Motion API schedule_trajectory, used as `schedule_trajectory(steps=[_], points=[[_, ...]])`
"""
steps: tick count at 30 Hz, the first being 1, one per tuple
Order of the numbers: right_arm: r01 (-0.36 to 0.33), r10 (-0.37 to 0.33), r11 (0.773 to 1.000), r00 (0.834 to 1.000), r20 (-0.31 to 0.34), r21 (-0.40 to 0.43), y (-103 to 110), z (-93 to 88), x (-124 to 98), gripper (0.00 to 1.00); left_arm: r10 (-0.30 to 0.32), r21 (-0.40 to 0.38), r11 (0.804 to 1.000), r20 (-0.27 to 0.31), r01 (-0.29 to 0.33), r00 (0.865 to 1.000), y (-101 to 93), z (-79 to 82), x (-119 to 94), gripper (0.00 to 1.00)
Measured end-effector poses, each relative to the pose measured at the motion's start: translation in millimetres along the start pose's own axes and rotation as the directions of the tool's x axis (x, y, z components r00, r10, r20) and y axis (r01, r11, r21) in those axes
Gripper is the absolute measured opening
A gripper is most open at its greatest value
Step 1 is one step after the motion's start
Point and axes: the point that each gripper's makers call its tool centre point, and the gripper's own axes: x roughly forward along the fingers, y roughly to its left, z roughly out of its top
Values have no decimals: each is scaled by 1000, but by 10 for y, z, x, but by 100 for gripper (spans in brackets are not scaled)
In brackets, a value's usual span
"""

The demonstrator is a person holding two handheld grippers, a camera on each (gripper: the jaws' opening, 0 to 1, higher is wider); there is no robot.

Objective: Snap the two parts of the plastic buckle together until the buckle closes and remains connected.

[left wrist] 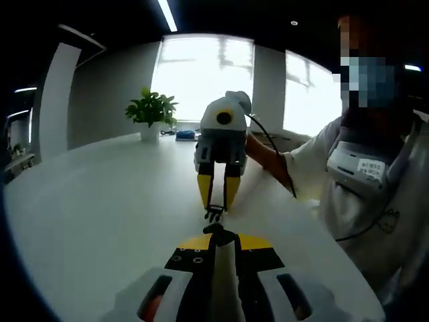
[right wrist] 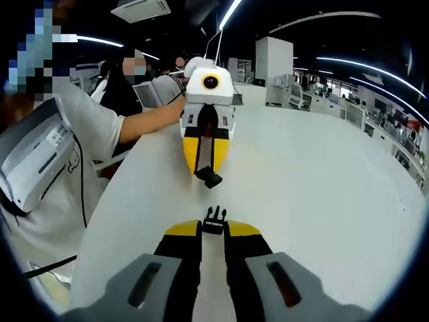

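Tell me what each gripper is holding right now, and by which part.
The left gripper pinches the socket half of the buckle by its rear end; the right gripper pinches the pronged half by its base, prongs pointing outward.

An open-plan office. A long white table [right wrist: 322, 181] with a curved edge runs through the room under a dark ceiling fitted with linear light strips [right wrist: 231, 12] and a ceiling air-conditioning unit [right wrist: 141, 9]. In the right gripper view, rows of desks and chairs [right wrist: 301, 97] with monitors recede into the background beside a white square column [right wrist: 273, 60], and people [right wrist: 127, 80] sit at the far end of the table. In the left gripper view, large bright windows [left wrist: 201, 74] stand behind a potted green plant [left wrist: 151, 114] set on the table, beside grey walls and a white pillar [left wrist: 57, 100].
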Motion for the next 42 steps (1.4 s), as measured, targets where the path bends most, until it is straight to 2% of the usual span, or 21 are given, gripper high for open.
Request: schedule_trajectory(steps=[4,10,20,26,36,39,42], points=[[-23,23,1000,1000,11,9,-40,13,27,12,-43,-13,999,3,43,999,-32,-38,-25,10],[-75,75,997,997,18,5,1,36,82,12,-64,0,998,-15,64,998,-34,-65,-25,10],[-92,92,996,995,33,4,29,63,94,12,-63,18,998,-56,64,996,-30,-118,0,10],[-62,62,998,998,25,10,-10,14,86,12,-44,33,998,-79,47,996,-12,-157,2,11],[-11,11,1000,999,53,-5,-38,4,83,14,4,34,999,-64,-2,998,40,-138,-15,13],[17,-16,1000,997,78,-10,-50,20,67,19,43,33,999,-46,-42,998,54,-91,-42,13],[33,-31,999,997,78,-22,-30,13,44,22,80,21,997,-29,-80,996,39,-44,-44,15]])
